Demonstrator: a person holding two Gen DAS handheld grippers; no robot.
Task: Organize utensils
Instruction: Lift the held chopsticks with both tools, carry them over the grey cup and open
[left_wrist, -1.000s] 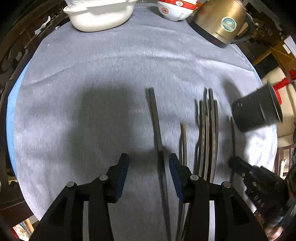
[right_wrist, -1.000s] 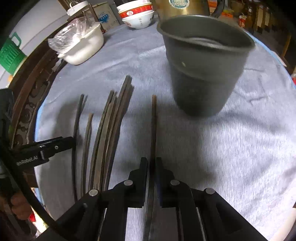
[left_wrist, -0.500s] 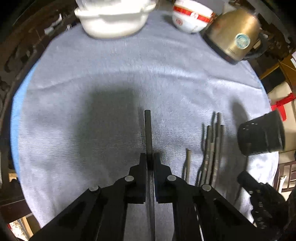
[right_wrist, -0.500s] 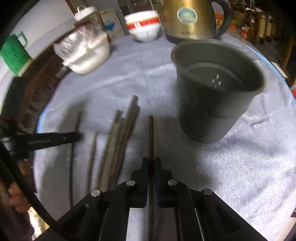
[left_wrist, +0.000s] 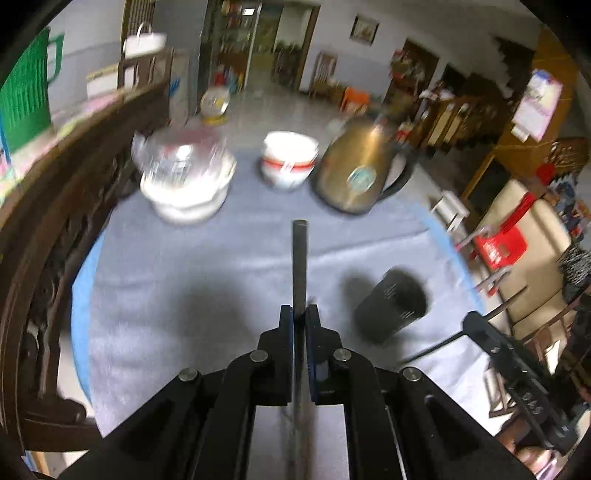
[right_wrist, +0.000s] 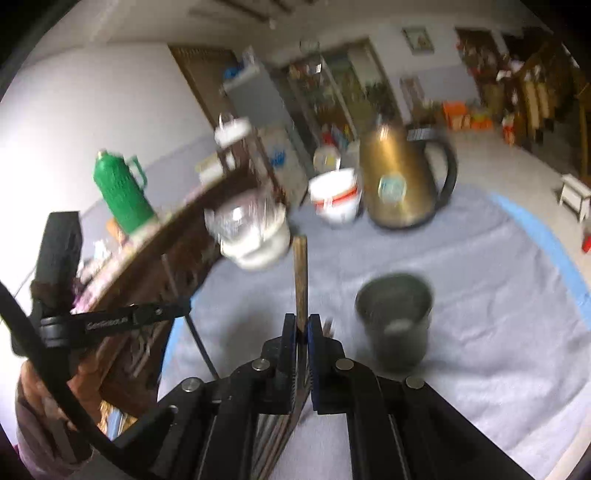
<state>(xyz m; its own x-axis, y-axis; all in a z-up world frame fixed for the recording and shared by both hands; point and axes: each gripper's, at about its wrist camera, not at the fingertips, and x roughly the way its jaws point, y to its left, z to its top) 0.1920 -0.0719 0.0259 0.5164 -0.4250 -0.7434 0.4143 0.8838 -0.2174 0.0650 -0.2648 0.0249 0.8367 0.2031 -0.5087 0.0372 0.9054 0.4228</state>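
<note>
Dark chopstick: pinched in left gripper jaws, raised above grey-clothed worktop. Brown chopstick: pinched in right gripper jaws, likewise aloft. Dark holder cup: upright on cloth, right of both. Beyond: gold kettle, bowls.

You're clearly in somebody's lived-in home: round table under a grey cloth, brass-coloured kettle, stacked bowls, a green thermos, carved wooden furniture, framed pictures on the walls.
</note>
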